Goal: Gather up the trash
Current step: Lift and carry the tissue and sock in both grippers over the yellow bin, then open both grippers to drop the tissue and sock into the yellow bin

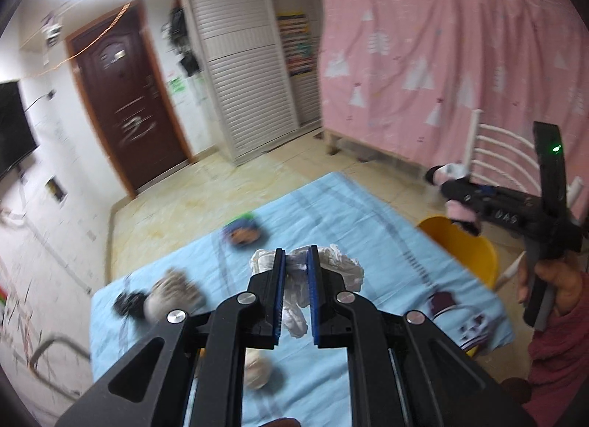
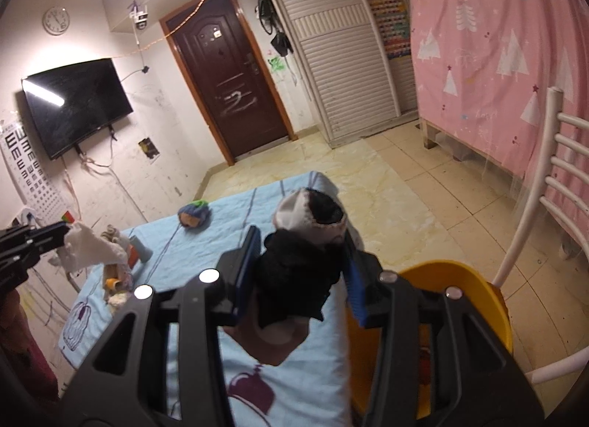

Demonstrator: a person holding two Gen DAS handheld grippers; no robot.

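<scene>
My left gripper (image 1: 296, 256) is shut on a crumpled white tissue (image 1: 340, 267), held above the table with the light blue cloth (image 1: 368, 228). From the right wrist view the same left gripper (image 2: 62, 233) shows at the left edge, with the tissue (image 2: 90, 248) hanging from it. A black and pale pink sock-like cloth (image 2: 303, 265) sits between the pads of my right gripper (image 2: 300, 243), which is shut on it. The yellow bin (image 2: 475, 290) stands just right of the table, below and right of that gripper. In the left wrist view the right gripper (image 1: 451, 189) holds the cloth (image 1: 462, 215) over the yellow bin (image 1: 464, 250).
A blue and green ball-like thing (image 2: 195, 215) lies at the table's far side. Several crumpled scraps (image 1: 173, 294) and a paper ball (image 1: 257, 371) lie on the cloth. A white chair (image 2: 533, 206) stands behind the bin, before a pink curtain (image 1: 441, 59).
</scene>
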